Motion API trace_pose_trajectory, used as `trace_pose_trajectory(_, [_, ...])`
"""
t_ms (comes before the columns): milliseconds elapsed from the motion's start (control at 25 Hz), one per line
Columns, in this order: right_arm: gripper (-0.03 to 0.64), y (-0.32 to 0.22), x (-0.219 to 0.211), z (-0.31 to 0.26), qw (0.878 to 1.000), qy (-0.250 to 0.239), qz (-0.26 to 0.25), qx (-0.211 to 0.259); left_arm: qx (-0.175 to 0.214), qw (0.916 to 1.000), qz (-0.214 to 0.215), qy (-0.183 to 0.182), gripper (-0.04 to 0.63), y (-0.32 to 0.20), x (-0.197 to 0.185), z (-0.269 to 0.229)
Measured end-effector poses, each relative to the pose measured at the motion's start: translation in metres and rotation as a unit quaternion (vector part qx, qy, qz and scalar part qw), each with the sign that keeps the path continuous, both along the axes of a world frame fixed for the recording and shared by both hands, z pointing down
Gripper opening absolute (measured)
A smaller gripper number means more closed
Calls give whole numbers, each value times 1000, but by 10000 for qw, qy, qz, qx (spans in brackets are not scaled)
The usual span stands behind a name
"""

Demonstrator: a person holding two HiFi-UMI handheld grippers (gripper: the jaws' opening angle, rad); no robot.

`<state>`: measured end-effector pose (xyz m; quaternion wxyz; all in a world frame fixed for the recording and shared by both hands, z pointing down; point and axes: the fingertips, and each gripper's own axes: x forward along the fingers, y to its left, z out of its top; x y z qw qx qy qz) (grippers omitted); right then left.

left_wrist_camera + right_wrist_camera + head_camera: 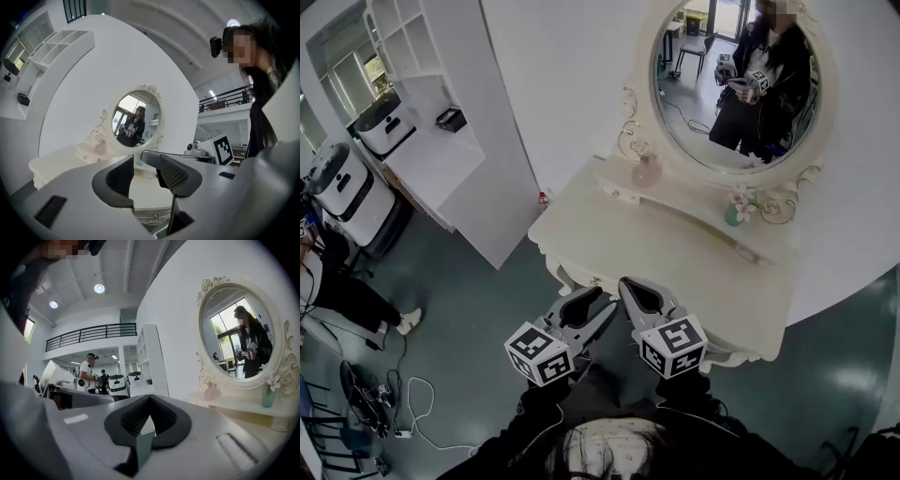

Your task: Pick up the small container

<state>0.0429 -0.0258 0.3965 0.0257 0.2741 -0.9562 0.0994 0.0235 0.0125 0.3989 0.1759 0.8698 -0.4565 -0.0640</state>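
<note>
A white vanity table stands under an oval mirror. On its raised back shelf sit a small pink bottle and a small green vase with flowers. Both grippers hover side by side at the table's front edge, well short of the shelf. My left gripper is open, with nothing between its pads. My right gripper is shut and empty, its tips meeting.
A white shelving unit and white wheeled machines stand to the left. Cables lie on the green floor near a person's legs. Other people stand far back in the hall. The mirror reflects the person holding the grippers.
</note>
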Motion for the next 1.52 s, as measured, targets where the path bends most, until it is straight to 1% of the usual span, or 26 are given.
trace_pose_trajectory(280, [9, -30, -41, 5, 9996, 142, 251, 3, 11, 9996, 247, 136, 176, -29, -44, 5])
trace_pose_trajectory(480, [9, -38, -70, 7, 9991, 216, 355, -18, 22, 9991, 358, 220, 176, -36, -74, 5])
trace_pose_trajectory(680, [9, -44, -84, 11, 9985, 291, 467, -77, -17, 9985, 415, 347, 176, -42, -94, 10])
trace_pose_trajectory(840, [9, -50, -79, 14, 9973, 384, 617, -114, -103, 9973, 525, 509, 176, -47, -95, 15])
trace_pose_trajectory(1160, [9, -80, -56, 27, 9947, 468, 878, -274, -315, 9950, 754, 582, 176, -70, -76, 30])
trace_pose_trajectory(1320, [9, -107, -55, 33, 9949, 464, 848, -286, -358, 9955, 675, 557, 176, -90, -78, 34])
trace_pose_trajectory(1520, [9, -161, -48, 36, 9948, 498, 856, -244, -347, 9970, 517, 464, 176, -135, -82, 40])
